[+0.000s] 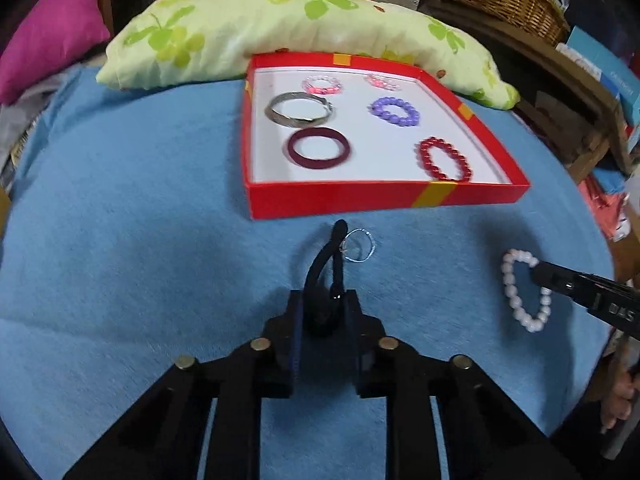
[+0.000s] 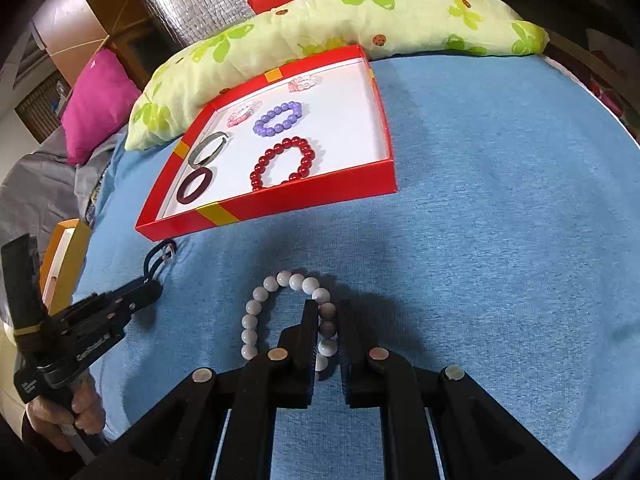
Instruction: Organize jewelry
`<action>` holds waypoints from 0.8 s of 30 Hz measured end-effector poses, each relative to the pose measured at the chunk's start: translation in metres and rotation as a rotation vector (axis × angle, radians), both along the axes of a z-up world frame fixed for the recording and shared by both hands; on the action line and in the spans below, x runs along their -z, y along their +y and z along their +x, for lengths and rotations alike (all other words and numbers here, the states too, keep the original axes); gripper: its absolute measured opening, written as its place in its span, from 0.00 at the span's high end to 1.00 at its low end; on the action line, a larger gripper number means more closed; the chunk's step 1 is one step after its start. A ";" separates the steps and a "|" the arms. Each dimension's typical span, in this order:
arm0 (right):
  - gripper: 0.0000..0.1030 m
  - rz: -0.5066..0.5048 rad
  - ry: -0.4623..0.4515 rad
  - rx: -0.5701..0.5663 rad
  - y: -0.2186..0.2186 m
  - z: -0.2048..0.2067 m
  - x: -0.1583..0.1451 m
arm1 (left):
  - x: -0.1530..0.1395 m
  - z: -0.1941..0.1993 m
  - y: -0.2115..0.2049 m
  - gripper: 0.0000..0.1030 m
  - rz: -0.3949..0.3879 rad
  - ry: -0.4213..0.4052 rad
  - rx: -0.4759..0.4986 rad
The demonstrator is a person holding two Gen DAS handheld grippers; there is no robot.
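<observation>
My left gripper (image 1: 325,300) is shut on a black elastic band (image 1: 338,240) that lies on the blue cloth just in front of the red tray (image 1: 360,200); a thin silver ring (image 1: 359,245) hangs at the band's far end. To the right, my right gripper (image 1: 540,276) is shut on one side of a white bead bracelet (image 1: 509,284). In the right wrist view the right gripper (image 2: 328,312) pinches the bracelet's (image 2: 256,294) right strand. The left gripper (image 2: 154,286) and the band (image 2: 154,258) sit left, near the tray's (image 2: 280,208) front corner.
The tray holds a silver bangle (image 1: 300,110), a maroon bangle (image 1: 319,148), purple beads (image 1: 394,112), red beads (image 1: 444,158) and two pink bracelets. A green-leaf pillow (image 1: 280,32) lies behind it, a pink cushion (image 1: 52,28) left, a wicker basket (image 1: 508,0) right.
</observation>
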State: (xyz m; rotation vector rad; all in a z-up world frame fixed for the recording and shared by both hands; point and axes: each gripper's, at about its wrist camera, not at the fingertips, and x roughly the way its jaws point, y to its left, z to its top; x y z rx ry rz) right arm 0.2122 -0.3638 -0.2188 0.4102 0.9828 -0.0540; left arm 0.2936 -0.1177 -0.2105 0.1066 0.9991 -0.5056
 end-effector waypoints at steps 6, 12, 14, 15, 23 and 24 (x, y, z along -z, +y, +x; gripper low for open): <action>0.90 -0.001 0.000 0.017 -0.007 -0.005 0.000 | -0.001 -0.014 -0.003 0.88 -0.046 0.043 0.014; 0.89 -0.003 0.004 0.009 -0.006 -0.006 0.001 | -0.001 -0.018 -0.009 0.88 -0.019 0.041 0.006; 0.89 0.000 0.006 0.005 -0.006 -0.005 0.001 | -0.002 -0.017 -0.011 0.81 -0.013 0.044 0.008; 0.88 0.008 0.006 0.005 -0.006 -0.004 0.001 | -0.003 -0.017 -0.012 0.76 -0.010 0.043 0.012; 0.88 0.062 0.013 -0.009 -0.013 -0.008 -0.001 | -0.013 -0.021 -0.014 0.50 0.039 -0.004 0.022; 0.88 0.066 0.011 -0.011 -0.013 -0.008 -0.002 | -0.013 -0.020 -0.013 0.48 0.041 -0.006 0.016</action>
